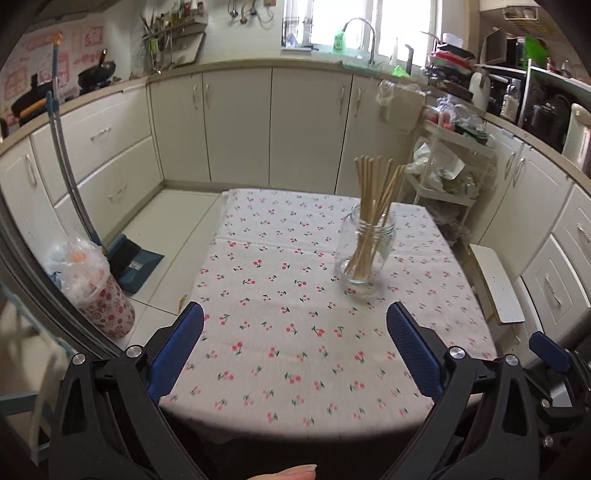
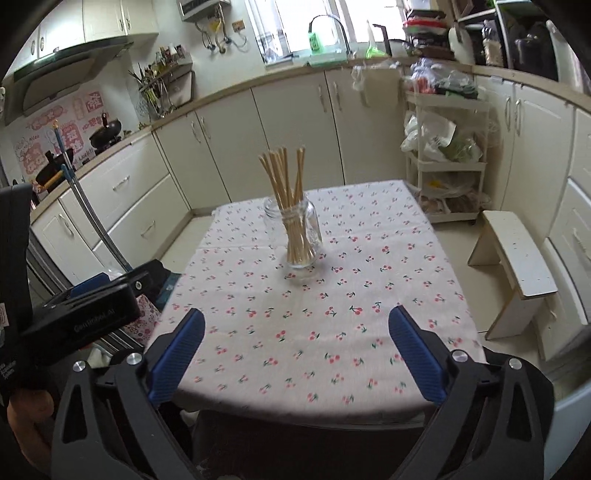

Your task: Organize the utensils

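Now both grippers, left gripper [image 1: 295, 350] and right gripper [image 2: 295, 350], hang spread and empty; chopsticks [image 2: 291, 206] stand bundled in the glass jar [image 2: 297, 236] mid-counter [image 2: 258, 350]. Best approach slowly, steadying the jar.

daylight from blown-out window [image 1: 365, 22] | fisheye-bent edges | slight blur

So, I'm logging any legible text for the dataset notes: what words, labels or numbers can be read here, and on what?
"GenRobot.AI": on the black body of the left claw, seen from the right wrist view.
"Luck" (partly hidden): on the pink wall stickers behind the stove; their other characters are too blurred to read.
Green bottle at the window: label too small to read.
Glass jar and chopsticks: no text.
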`<act>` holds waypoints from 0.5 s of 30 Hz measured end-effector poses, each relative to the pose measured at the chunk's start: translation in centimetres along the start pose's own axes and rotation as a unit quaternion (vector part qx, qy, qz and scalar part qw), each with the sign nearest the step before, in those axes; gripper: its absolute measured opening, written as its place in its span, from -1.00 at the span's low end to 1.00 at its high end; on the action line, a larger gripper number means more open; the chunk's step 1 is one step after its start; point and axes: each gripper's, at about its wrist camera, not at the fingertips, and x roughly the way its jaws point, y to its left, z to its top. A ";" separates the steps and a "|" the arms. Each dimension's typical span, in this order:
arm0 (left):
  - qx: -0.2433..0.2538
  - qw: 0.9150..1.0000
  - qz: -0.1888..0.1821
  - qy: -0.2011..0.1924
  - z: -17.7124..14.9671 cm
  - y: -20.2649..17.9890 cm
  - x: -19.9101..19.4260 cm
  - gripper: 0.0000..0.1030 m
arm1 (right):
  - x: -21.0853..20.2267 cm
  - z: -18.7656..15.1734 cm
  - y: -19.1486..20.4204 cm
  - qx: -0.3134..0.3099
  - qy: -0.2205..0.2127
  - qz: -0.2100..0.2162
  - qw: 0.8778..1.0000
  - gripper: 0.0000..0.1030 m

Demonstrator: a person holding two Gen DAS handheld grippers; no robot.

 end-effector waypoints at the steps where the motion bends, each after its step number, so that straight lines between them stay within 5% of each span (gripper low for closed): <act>1: -0.002 1.000 -0.001 -0.004 -0.1 0.1 -1.2 0.85 | -1.2 -0.2 0.4 0.000 -0.003 -0.003 1.000 0.86; 7: 0.006 1.000 0.013 -0.024 -2.3 0.4 -8.1 0.85 | -6.3 -3.0 2.5 0.012 0.016 -0.004 1.000 0.86; 15: -0.012 0.999 0.024 -0.024 -5.2 2.2 -14.2 0.85 | -11.7 -5.6 3.5 0.029 -0.018 0.005 0.999 0.86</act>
